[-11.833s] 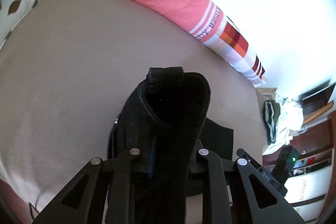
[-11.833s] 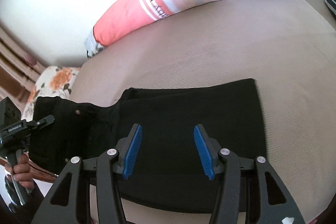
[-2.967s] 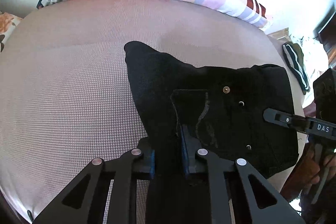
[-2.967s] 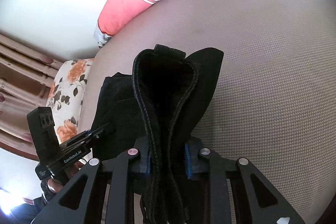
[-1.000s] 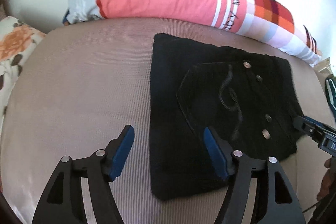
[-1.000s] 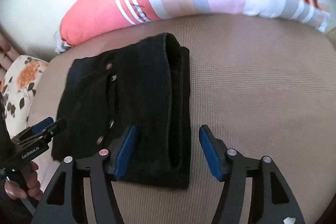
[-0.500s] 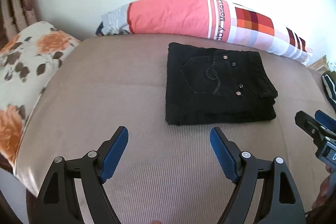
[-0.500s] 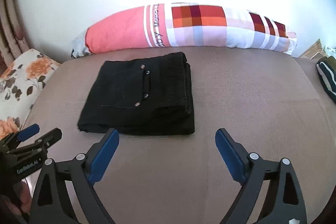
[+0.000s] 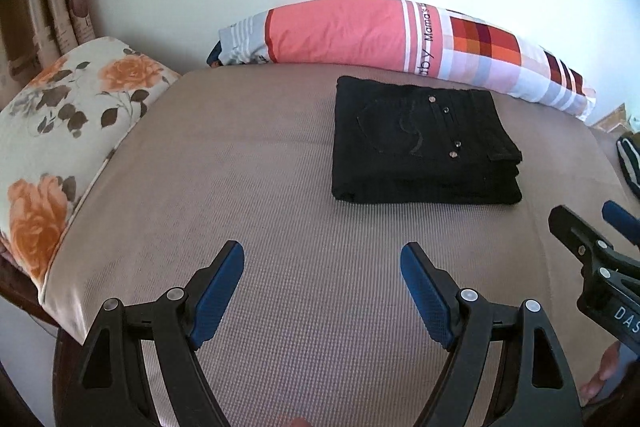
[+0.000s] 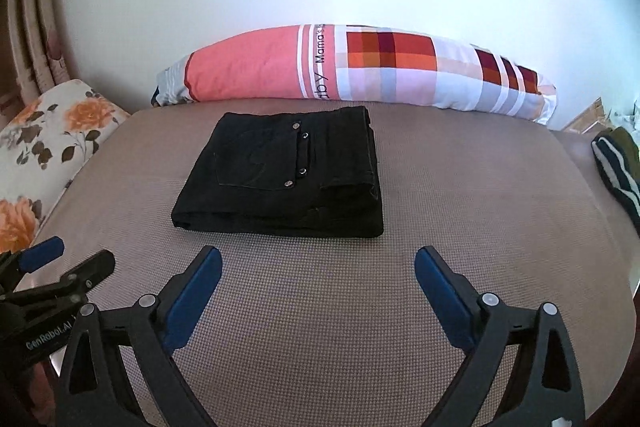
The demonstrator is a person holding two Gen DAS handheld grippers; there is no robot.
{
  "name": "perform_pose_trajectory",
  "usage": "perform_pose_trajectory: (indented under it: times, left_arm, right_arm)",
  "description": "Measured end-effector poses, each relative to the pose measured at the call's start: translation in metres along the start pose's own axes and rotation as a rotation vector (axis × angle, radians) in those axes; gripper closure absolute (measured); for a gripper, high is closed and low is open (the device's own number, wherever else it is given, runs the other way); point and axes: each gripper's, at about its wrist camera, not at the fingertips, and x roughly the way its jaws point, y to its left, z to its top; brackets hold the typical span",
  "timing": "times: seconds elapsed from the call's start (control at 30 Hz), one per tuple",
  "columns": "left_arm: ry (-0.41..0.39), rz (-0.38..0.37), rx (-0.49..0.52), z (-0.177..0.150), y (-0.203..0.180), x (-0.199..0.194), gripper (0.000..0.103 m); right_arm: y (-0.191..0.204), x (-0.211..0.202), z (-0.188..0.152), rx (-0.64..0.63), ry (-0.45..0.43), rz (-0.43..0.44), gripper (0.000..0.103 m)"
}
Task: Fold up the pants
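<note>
The black pants (image 9: pixel 420 143) lie folded into a flat rectangle on the beige bed (image 9: pixel 260 187), back pocket and rivets facing up. They also show in the right wrist view (image 10: pixel 288 175). My left gripper (image 9: pixel 322 259) is open and empty, held back from the pants near the front of the bed. My right gripper (image 10: pixel 318 263) is open and empty, just in front of the pants' near edge. Each gripper shows at the edge of the other's view: the right gripper (image 9: pixel 600 243) and the left gripper (image 10: pixel 60 267).
A long pink and checked pillow (image 9: pixel 400 39) lies along the white wall behind the pants. A floral pillow (image 9: pixel 60 131) sits at the bed's left end. A dark striped garment (image 10: pixel 616 167) lies off the bed's right end.
Both grippers have pulled further back and up from the folded pants, which now look smaller and lie still. Both stay open.
</note>
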Motion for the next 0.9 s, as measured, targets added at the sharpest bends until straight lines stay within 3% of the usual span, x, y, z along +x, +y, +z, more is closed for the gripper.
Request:
perform_pose_trajectory:
  times: [0.9]
  left_arm:
    - [0.018,0.013,0.035,-0.01,-0.013,0.009,0.022]
  right_arm:
    - [0.008,0.011,-0.013,-0.011,0.048,0.003,0.004]
